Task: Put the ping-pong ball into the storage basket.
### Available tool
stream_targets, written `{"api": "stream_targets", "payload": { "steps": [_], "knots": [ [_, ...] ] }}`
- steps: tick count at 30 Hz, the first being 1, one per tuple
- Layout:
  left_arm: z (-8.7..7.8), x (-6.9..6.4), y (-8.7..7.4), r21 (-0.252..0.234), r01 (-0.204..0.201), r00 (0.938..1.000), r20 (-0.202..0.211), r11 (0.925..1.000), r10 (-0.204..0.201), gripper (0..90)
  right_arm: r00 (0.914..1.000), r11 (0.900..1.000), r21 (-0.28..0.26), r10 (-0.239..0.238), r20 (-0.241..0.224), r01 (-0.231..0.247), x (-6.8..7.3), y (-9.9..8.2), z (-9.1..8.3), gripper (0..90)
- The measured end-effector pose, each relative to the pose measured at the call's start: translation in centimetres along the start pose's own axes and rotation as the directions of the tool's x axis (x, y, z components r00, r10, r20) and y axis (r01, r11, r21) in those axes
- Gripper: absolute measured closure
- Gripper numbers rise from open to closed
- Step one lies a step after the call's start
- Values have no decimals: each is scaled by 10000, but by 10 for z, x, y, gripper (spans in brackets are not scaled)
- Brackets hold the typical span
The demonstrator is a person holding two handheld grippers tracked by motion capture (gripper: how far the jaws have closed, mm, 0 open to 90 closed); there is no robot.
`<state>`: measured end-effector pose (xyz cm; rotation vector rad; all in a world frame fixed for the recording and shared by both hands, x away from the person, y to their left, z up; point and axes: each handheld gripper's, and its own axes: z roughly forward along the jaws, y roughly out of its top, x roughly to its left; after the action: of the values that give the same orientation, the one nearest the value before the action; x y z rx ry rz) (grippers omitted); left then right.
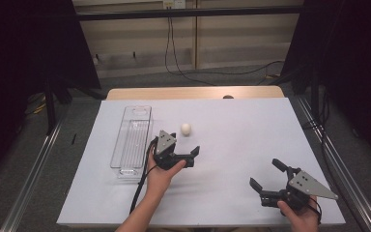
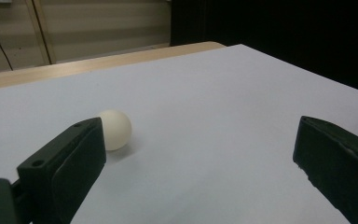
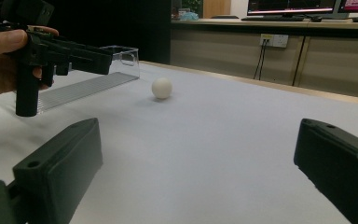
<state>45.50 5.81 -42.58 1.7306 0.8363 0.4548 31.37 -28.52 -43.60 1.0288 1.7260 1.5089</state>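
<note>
A small white ball (image 1: 186, 128) is being seen resting alone on the white table cover (image 1: 241, 125), toward the far middle of the table, just beside the clear plastic tray (image 1: 131, 140) but apart from it. It is being judged as light, hard and smooth, much like a table-tennis ball, so it is likely to be rolled away by any glancing touch and squirted out by an off-centre squeeze. A hold is best being taken across its widest part, with the pads set level on opposite sides and closed gently.

The left gripper (image 1: 182, 148) is being held low over the cover, near the ball and on the person's side of it, with its jaws spread wide and nothing between them. In the left gripper view the ball (image 2: 115, 129) is being partly hidden behind the left-hand jaw rather than centred in the gap, so some re-aiming is probably being called for. The left hand (image 1: 162, 175) is being wrapped around the handle from below.

The right gripper (image 1: 267, 177) is being held well apart, near the table's near right corner, its jaws likewise spread and empty, pointed across toward the ball (image 3: 161, 87).
</note>
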Motion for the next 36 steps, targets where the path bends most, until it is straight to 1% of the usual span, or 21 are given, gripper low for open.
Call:
{"api": "stream_targets", "payload": {
  "steps": [1, 2, 3, 5, 6, 8, 9, 10, 14, 16, 17, 18, 19, 20, 21, 23, 25, 26, 30, 33, 36],
  "knots": [
    [0, 1, 0, 26, -81, 10000, -3, 10000, 81, 26, 10000, 10000, -14, 15, 24, -15, 0, 0, 0, 7],
    [1, 1, 0, 39, -66, 10000, -39, 10000, 66, 26, 10000, 10000, -7, 6, 58, -6, 0, 0, 0, 6],
    [1, 0, 0, 7, 47, 10000, -43, 10000, -46, 26, 10000, 10000, -7, 6, 58, -6, 0, 0, 0, 6],
    [2, 1, 1, 41, -38, 10000, -33, 10000, 38, 26, 10000, 10000, -1, 31, 62, -31, 0, 0, 0, 7],
    [2, 1, 1, 33, 4, 10000, -81, 10000, -3, 26, 10000, 10000, 11, 51, 55, -51, 0, 0, 0, 7],
    [3, 1, 2, 41, 25, 10000, -49, 10000, -25, 26, 10000, 10000, 9, 28, 26, -28, 0, 0, 0, 7],
    [3, 2, 2, 24, -41, 10000, -72, 10000, 41, 26, 10000, 10000, 7, 26, 54, -26, 0, 0, 0, 7],
    [4, 1, 2, -22, 105, 9999, -122, 9999, -106, 26, 10000, 10000, -10, 32, 20, -32, 0, 0, 0, 7],
    [5, 2, 3, -27, 108, 9998, -173, 9999, -109, 26, 10000, 10000, -11, 24, 19, -24, 0, 0, 0, 7],
    [6, 2, 3, 27, 70, 9998, -186, 10000, -69, 26, 10000, 10000, -15, 14, 28, -14, 0, 0, 0, 7],
    [6, 3, 4, 108, -45, 9998, -210, 9999, 48, 26, 10000, 10000, -9, 20, 53, -20, 0, 0, 0, 7],
    [7, 2, 4, 16, 118, 9996, -268, 9999, -118, 26, 9999, 10000, -17, 72, 75, -72, 1, 0, 0, 7],
    [7, 4, 4, 79, 13, 9998, -197, 10000, -12, 26, 10000, 10000, -20, 64, 70, -64, 1, 0, 0, 7],
    [8, 3, 4, 5, 119, 9996, -255, 9999, -118, 26, 10000, 10000, -14, 47, 66, -47, 1, 0, 0, 7],
    [8, 4, 4, 48, 70, 9994, -328, 10000, -68, 26, 10000, 10000, -31, 67, 63, -67, 1, 0, 0, 7],
    [10, 4, 5, -3, 135, 9994, -314, 9999, -135, 26, 10000, 10000, -16, 52, 64, -52, 1, 0, 0, 7],
    [11, 4, 5, 17, 119, 9995, -301, 9999, -118, 26, 10000, 10000, -19, 54, 64, -53, 1, 0, 0, 7],
    [11, 4, 5, 11, 174, 9992, -350, 9998, -174, 26, 10000, 10000, -28, 39, 69, -39, 0, 0, 0, 7],
    [13, 5, 5, 156, 95, 9991, -414, 9998, -89, 26, 10000, 10000, 17, 63, 14, -63, 1, 0, -1, 7],
    [15, 5, 5, 16, 252, 9987, -435, 9997, -251, 26, 10000, 10000, -13, 51, 58, -51, 1, 0, 0, 7],
    [16, 5, 5, 78, 309, 9983, -500, 9995, -305, 26, 10000, 10000, -40, 4, 53, -4, 0, 1, 0, 8]
  ]
}}
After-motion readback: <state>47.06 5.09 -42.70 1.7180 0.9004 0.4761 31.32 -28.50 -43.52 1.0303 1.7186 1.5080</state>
